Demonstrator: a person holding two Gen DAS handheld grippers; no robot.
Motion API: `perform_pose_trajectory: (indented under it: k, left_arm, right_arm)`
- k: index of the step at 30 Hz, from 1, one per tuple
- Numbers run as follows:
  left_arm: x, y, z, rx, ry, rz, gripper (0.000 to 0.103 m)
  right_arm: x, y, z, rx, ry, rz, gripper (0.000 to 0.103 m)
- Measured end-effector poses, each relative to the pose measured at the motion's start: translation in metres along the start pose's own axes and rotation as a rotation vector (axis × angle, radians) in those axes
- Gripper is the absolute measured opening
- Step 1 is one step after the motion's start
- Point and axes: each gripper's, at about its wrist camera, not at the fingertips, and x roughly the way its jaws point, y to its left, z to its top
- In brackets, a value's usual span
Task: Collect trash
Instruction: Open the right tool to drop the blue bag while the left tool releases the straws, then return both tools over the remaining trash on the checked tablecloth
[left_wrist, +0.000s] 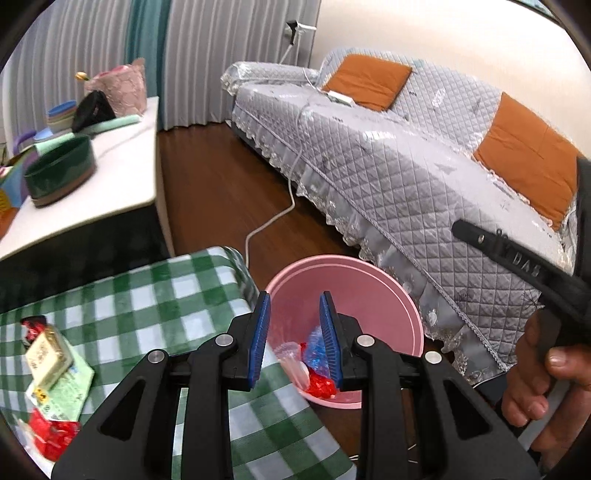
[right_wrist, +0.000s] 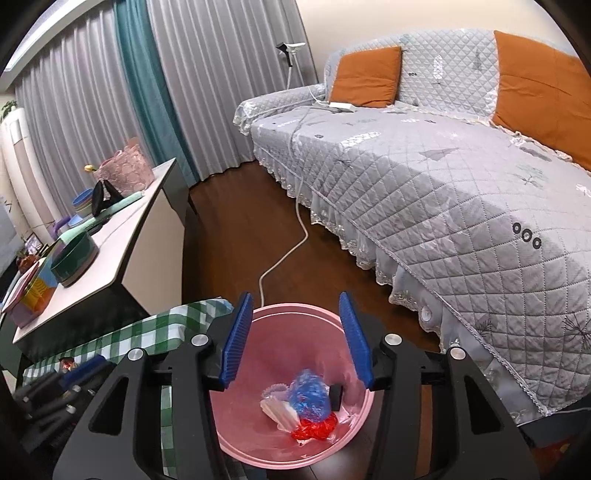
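A pink bin (left_wrist: 406, 299) stands on the floor beside a table with a green checked cloth (left_wrist: 159, 295). In the bin lie a blue wrapper (right_wrist: 308, 398), a red wrapper (right_wrist: 314, 430), a white piece (right_wrist: 279, 411) and a small black piece (right_wrist: 335, 397). My left gripper (left_wrist: 294, 299) hangs open over the bin's near edge, with nothing between its blue pads. My right gripper (right_wrist: 295, 297) is open above the bin (right_wrist: 240, 443), also holding nothing. On the cloth at the left lie a cream box (left_wrist: 48, 354), a green paper (left_wrist: 66, 395) and red wrappers (left_wrist: 51, 435).
A sofa under a grey quilted cover (left_wrist: 406, 177) runs along the right, close to the bin. A white cable (left_wrist: 273, 218) trails over the wooden floor. A white low table (left_wrist: 110, 177) bears a green tin (left_wrist: 59, 173) and bags. A hand (left_wrist: 535, 373) holds the right gripper's handle.
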Motion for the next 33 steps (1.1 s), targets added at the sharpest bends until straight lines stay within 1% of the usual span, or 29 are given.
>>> perform_pose_trajectory:
  k: [13, 22, 28, 31, 33]
  left_arm:
    - [-0.069, 0.059, 0.004, -0.021, -0.091, 0.049, 0.027]
    - [-0.108, 0.117, -0.007, -0.044, -0.13, 0.103, 0.017]
    - [-0.126, 0.159, -0.016, -0.065, -0.141, 0.15, 0.014]
    - [-0.134, 0.184, -0.02, -0.075, -0.143, 0.182, 0.013]
    - [-0.138, 0.202, -0.024, -0.09, -0.147, 0.207, 0.013]
  right_arm:
    - [-0.012, 0.048, -0.01, -0.104, -0.053, 0.081, 0.05]
    - [-0.014, 0.09, -0.021, -0.199, -0.072, 0.14, 0.05]
    - [-0.015, 0.112, -0.025, -0.234, -0.078, 0.168, 0.05]
    - [-0.016, 0.122, -0.028, -0.241, -0.073, 0.197, 0.049]
    - [-0.015, 0.13, -0.032, -0.252, -0.064, 0.22, 0.047]
